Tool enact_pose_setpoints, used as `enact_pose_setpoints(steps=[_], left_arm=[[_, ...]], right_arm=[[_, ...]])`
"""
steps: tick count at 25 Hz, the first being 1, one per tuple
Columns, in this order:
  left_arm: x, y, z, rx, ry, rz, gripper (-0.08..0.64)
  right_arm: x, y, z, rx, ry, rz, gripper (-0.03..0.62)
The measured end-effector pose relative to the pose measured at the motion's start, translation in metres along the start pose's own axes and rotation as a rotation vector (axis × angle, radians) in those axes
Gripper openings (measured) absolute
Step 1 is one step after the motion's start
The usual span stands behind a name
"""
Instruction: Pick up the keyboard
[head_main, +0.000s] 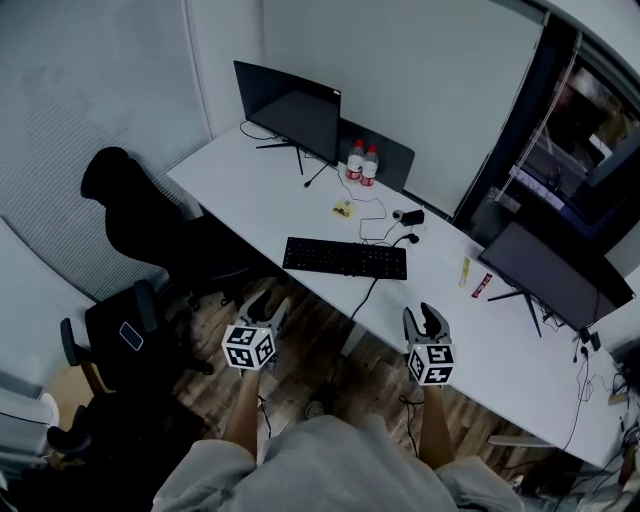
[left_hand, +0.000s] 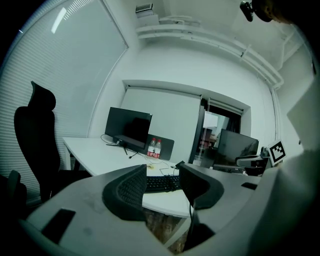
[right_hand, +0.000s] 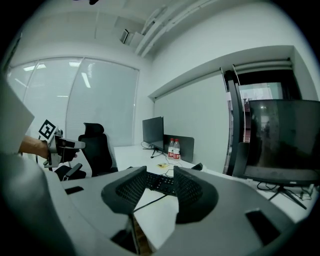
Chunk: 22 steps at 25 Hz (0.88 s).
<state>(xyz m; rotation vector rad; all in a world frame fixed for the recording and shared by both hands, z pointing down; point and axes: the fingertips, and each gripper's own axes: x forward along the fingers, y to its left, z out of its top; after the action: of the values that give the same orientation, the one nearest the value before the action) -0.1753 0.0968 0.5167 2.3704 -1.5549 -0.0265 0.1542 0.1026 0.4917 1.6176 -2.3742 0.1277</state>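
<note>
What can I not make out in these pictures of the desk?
- Head view: the small yellow item beyond the keyboard is too small to identify.
- Head view: the labels of the two bottles are too small to read.
- Left gripper view: the left gripper covers both keyboard ends with its open jaws.
- Right gripper view: the right gripper hides the ends too.

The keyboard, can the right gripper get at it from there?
Probably yes. The right gripper, jaws apart and empty, faces the keyboard near the front edge of the desk, with nothing standing between them.
</note>
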Motion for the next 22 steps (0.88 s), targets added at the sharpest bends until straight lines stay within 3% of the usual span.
enact_pose_setpoints(steps=[6,10,22], left_arm=[[0.021,0.019,-0.002,-0.008,0.026,-0.021,0.202],[0.034,0.023,-0.004,-0.014,0.04,-0.036,0.202],[0.069,0.035,-0.012,-0.017,0.074,-0.033,0.202]], right_arm=[[0.019,0.001,0.002,0.003,0.014,-0.026,0.156],[0.026,-0.002,-0.001,0.015,0.025,-0.034,0.206],[0.061,-0.021,-0.013,0.037,0.056,-0.027,0.254]])
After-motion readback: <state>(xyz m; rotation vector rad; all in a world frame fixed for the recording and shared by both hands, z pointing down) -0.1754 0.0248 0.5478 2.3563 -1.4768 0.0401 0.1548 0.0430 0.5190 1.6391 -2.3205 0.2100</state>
